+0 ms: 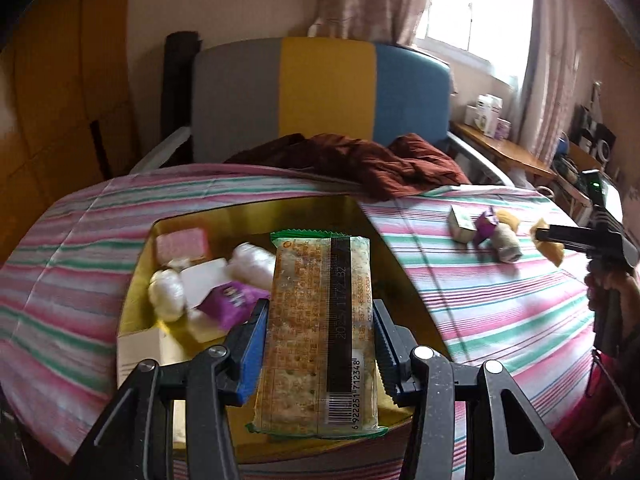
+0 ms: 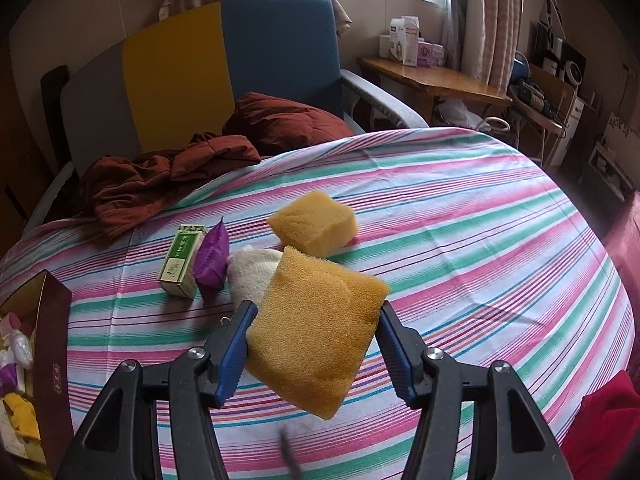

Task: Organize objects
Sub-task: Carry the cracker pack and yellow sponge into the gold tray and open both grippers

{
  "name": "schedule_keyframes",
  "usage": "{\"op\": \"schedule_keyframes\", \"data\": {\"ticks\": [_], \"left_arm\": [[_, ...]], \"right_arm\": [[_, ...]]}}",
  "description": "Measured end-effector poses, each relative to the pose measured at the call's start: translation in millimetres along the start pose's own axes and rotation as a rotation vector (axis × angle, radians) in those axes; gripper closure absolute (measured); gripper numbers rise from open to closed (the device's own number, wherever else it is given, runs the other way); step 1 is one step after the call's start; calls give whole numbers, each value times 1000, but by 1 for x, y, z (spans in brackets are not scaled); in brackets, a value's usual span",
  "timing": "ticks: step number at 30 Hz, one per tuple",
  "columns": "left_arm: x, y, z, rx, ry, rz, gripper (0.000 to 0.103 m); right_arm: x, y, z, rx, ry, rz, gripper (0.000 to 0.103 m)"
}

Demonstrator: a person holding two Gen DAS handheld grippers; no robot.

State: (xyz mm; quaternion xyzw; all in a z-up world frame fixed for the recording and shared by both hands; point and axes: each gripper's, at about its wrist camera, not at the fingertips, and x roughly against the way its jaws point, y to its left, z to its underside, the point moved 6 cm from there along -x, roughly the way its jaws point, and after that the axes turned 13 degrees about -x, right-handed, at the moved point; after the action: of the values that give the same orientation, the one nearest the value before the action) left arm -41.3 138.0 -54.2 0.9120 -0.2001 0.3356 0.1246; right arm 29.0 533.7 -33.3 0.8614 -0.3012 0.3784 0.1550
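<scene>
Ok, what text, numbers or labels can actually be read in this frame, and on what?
"6 922251 712348": barcode digits on the cracker pack held in the left gripper.
Date code and other print on the same pack: too blurred to read.
Green box on the bed: characters too small.
Box wall emblem: unreadable.
Sponge in the right gripper: no text.

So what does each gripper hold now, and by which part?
The left gripper holds a cracker pack by its long sides, near the middle. The right gripper holds a sponge by two opposite sides.
</scene>
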Motion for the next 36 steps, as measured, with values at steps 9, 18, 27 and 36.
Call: {"op": "schedule_keyframes", "data": {"ticks": [9, 18, 27, 36], "left_arm": [[4, 41, 22, 81, 15, -52, 54], [-1, 75, 39, 179, 45, -68, 54], [-2, 71, 39, 176, 47, -59, 54], [-3, 73, 39, 182, 41, -69, 54]], "right_arm": [[25, 35, 13, 94, -21, -79, 43], [77, 143, 76, 301, 22, -357, 43], [102, 231, 152, 458, 110, -546, 43], [102, 256, 178, 487, 152, -591, 43]]}}
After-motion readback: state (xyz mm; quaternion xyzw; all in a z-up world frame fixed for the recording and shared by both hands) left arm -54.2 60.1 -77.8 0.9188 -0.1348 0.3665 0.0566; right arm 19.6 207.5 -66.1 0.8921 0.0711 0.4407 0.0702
